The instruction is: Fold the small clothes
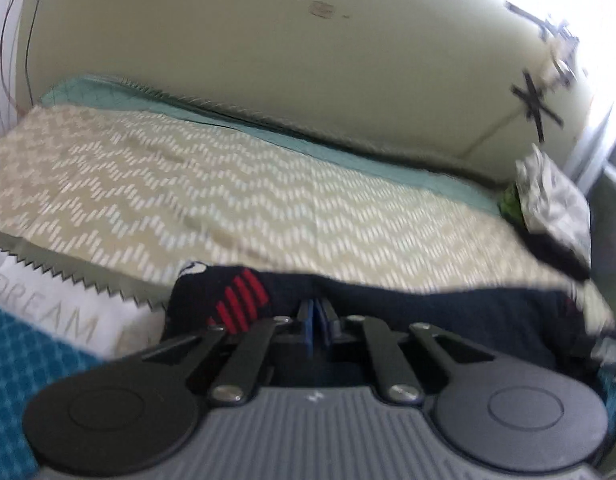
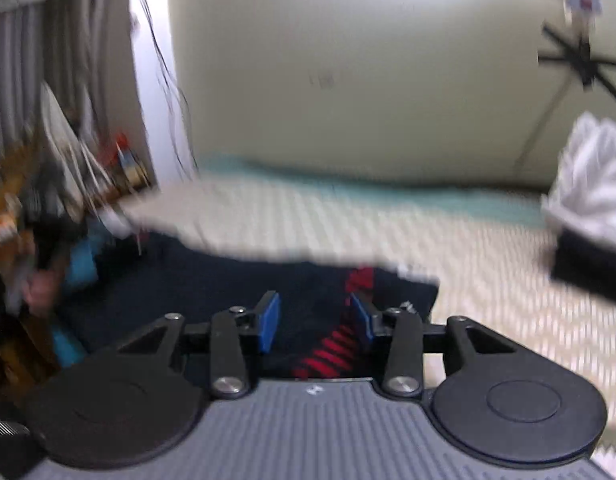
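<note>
So the landmark here is the dark navy sock (image 1: 427,312) with the red stripes, lying along the near edge of the bed. Closest in, the left gripper (image 1: 316,320) has its blue fingers pinched together right at the sock's near edge, looks like it's clamped on the fabric, though the blur makes that a bit hard to swear by. The right gripper (image 2: 315,322) sits over the same sock (image 2: 212,288) with its fingers spread wide, one on either side of the red striped part, holding nothing.

My read: this is the grab-both-ends step before the actual fold. Next the right one needs to close on the fabric between its fingers, then both lift and bring one end over the other.

Past the sock is the beige zigzag bedspread (image 1: 228,184), a teal quilt (image 1: 108,94) behind it, a crumpled pile of clothes (image 1: 555,200) off to the right, then the wall.
</note>
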The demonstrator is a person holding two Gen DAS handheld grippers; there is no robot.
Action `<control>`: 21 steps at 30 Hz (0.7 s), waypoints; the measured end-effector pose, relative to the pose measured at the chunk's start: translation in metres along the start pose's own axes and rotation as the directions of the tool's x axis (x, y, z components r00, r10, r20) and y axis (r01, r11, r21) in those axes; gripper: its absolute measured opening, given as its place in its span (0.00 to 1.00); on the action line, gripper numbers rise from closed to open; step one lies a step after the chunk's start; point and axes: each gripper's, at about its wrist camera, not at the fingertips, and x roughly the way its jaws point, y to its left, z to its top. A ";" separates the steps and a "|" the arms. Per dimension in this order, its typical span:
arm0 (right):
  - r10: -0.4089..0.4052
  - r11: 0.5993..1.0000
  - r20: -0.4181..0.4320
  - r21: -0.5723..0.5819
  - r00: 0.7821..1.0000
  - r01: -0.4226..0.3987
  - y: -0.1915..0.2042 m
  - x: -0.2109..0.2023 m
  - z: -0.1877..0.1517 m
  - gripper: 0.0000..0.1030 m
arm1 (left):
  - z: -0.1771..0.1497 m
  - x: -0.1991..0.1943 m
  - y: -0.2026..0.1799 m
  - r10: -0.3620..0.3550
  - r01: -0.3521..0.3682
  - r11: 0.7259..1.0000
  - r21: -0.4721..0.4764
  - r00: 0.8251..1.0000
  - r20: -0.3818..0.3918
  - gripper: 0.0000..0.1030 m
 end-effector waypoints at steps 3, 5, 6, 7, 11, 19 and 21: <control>-0.019 1.000 0.033 -0.008 0.999 0.019 0.004 0.000 -0.010 0.31 | 0.002 0.002 -0.005 0.007 -0.007 1.000 -0.007 1.000 -0.012 0.06; -0.017 1.000 0.032 -0.009 0.999 0.018 0.003 -0.006 -0.006 0.28 | -0.002 -0.005 -0.015 0.015 -0.014 1.000 0.027 1.000 -0.014 0.10; -0.010 1.000 0.040 0.003 0.999 0.010 0.000 -0.013 -0.006 0.28 | -0.006 -0.010 -0.019 0.004 -0.004 0.999 0.033 1.000 -0.016 0.14; -0.002 1.000 0.056 0.021 0.998 0.001 -0.005 -0.019 -0.003 0.28 | -0.007 -0.016 -0.022 -0.013 0.013 0.999 0.030 1.000 -0.011 0.19; 0.027 0.994 0.149 0.104 0.988 -0.043 -0.019 -0.036 0.017 0.35 | -0.017 -0.041 -0.034 -0.118 0.117 0.993 0.014 0.992 0.050 0.23; 0.032 0.998 0.043 0.060 0.999 -0.034 -0.003 0.028 0.022 0.18 | -0.035 -0.008 -0.065 -0.119 0.121 0.992 0.039 0.992 -0.041 0.23; -0.017 0.997 0.036 0.072 0.999 0.015 -0.014 0.041 0.017 0.00 | -0.042 -0.002 -0.068 -0.093 0.094 0.993 0.068 0.995 -0.025 0.23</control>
